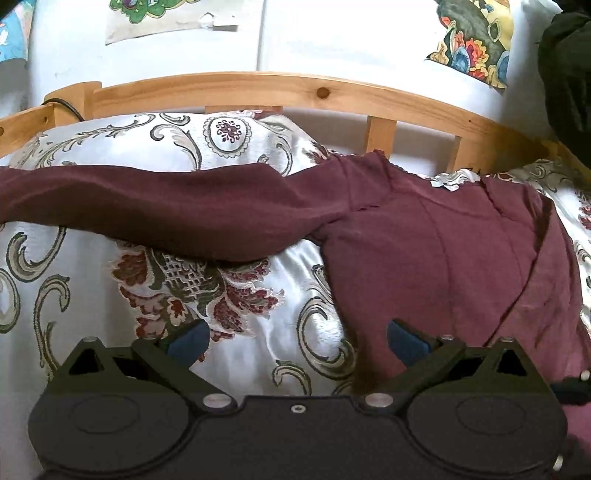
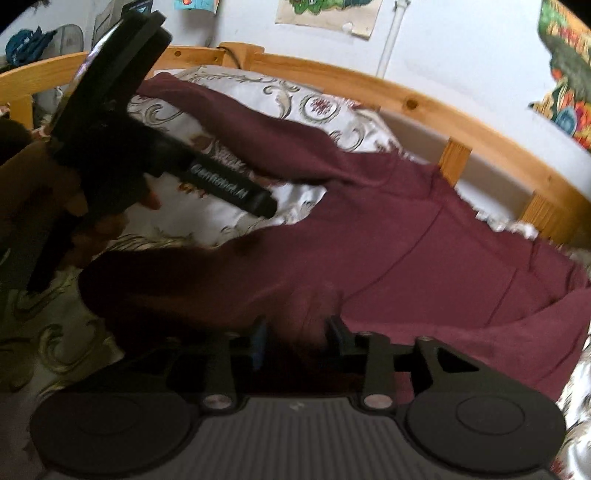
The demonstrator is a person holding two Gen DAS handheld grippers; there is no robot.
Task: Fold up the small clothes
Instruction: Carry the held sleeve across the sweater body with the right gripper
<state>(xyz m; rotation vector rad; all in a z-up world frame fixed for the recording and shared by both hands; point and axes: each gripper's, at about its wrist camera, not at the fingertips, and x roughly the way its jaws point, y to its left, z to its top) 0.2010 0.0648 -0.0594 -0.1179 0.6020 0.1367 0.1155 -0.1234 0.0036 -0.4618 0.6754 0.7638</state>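
One piece of lettering shows — pale print running along the black bar of the left gripper (image 2: pixel 229 182), held over the maroon garment (image 2: pixel 388 240). It looks like "GenRobot.AI", though blur softens the letters. Above that bar, on the wall, the posters (image 2: pixel 328 14) carry pictures only — no words can be read there.

the maroon garment (image 1: pixel 424 240) runs off the left and lower right edges of the left wrist view. in the right wrist view, motion blur smears its fabric between the right gripper (image 2: pixel 297 343) fingers, so contact is unclear.
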